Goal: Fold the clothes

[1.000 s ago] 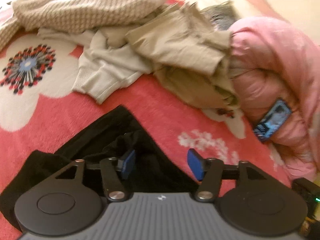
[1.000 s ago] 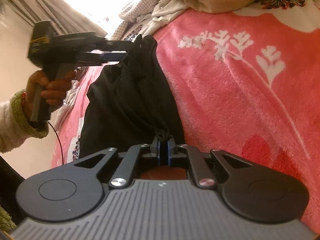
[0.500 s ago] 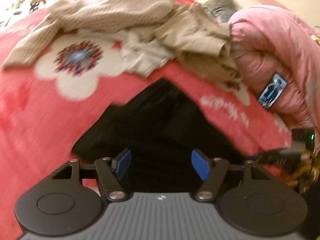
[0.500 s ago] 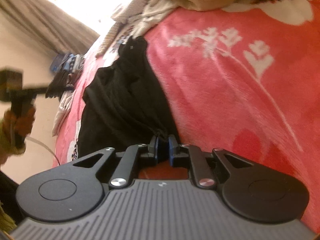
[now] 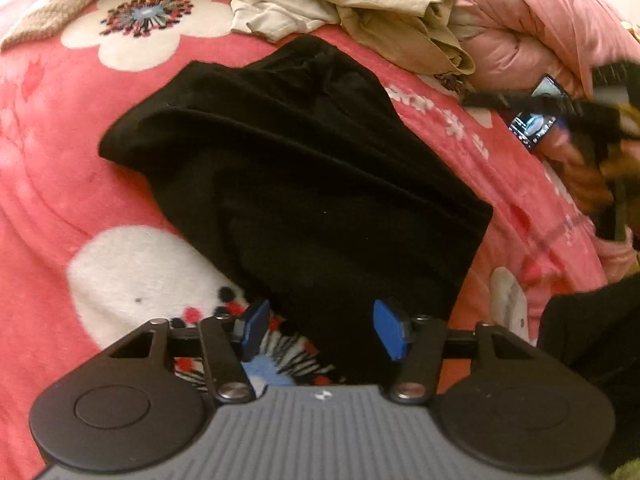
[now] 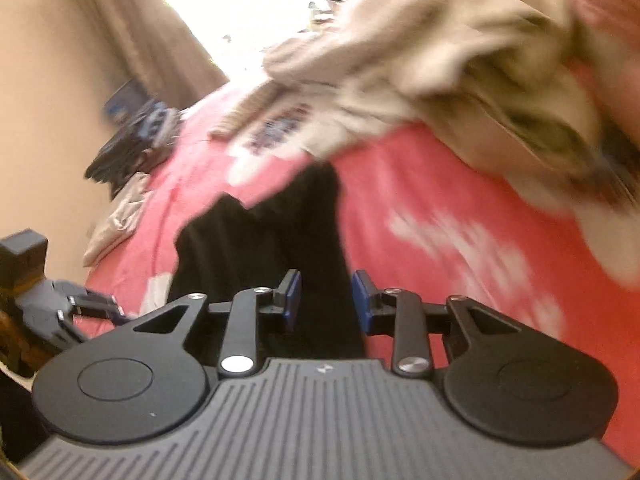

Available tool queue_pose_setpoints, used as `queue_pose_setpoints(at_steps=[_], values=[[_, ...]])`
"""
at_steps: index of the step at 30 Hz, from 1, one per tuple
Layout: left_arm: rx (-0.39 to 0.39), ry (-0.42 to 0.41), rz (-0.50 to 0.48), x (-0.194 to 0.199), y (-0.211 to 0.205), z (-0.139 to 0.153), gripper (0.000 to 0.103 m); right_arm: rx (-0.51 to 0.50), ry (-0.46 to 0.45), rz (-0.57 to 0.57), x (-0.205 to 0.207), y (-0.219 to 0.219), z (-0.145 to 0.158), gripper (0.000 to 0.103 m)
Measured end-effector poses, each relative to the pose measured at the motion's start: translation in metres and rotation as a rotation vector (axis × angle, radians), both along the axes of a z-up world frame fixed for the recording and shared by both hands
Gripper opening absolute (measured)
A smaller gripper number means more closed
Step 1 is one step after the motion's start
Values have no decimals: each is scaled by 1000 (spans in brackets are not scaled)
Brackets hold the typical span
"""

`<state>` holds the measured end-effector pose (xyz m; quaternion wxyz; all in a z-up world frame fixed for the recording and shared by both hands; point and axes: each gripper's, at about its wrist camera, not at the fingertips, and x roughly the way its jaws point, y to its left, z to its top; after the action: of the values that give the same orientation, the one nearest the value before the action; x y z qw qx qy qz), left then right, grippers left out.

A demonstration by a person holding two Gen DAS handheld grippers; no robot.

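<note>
My left tongs (image 5: 318, 332) hang just above the near edge of the black garment (image 5: 304, 184), their blue pads closing but pressing on nothing yet; the cloth lies below the gap, not between the pads. My right tongs (image 6: 326, 300) are opening, and the dark cloth I see through their gap appears to lie on the bed, free of the pads.

The garment lies flat in a rough folded slab on the pink flowered blanket (image 5: 60, 184), its long edge running from near right to far left. As I judge it, the step in hand is taking a fresh hold for the next fold. To do that well I should pinch both layers at a near corner, each hand on its own corner, and lift evenly so the edges stay matched.

Farther off, the unfolded heap of beige clothes (image 5: 376, 4) waits against the pink quilt (image 5: 532, 28).

The left view shows the garment's whole outline and a phone (image 5: 538, 120) on the quilt. The right view, blurred, adds the curtain (image 6: 132, 28) and bright window.
</note>
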<state>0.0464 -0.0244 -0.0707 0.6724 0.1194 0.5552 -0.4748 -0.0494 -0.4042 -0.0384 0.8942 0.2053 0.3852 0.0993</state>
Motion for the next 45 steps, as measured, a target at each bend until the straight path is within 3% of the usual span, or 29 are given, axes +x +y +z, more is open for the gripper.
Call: queue_pose_setpoints(at_steps=[3, 7, 13, 17, 23, 28, 34, 40, 45], values=[[35, 0, 8, -3, -5, -10, 46, -14, -10, 61, 44, 15, -3, 39], [57, -2, 8, -6, -6, -19, 45, -121, 2, 135, 79, 37, -13, 41], [44, -21, -23, -9, -5, -24, 45, -395, -153, 271, 75, 74, -1, 39], [30, -39, -39, -13, -3, -25, 45, -447, -135, 318, 89, 89, -8, 36], [15, -30, -36, -12, 0, -26, 48, -424, -80, 253, 100, 84, -20, 23], [16, -38, -40, -15, -1, -25, 52, -445, -84, 248, 101, 88, -25, 5], [21, -58, -49, -18, -2, -25, 52, -448, -143, 195, 100, 83, -19, 1], [21, -66, -59, -20, -2, -25, 53, -319, -118, 82, 108, 53, -29, 1], [21, -74, -68, -21, -3, -26, 55, -104, -83, 42, 107, 25, -31, 6]])
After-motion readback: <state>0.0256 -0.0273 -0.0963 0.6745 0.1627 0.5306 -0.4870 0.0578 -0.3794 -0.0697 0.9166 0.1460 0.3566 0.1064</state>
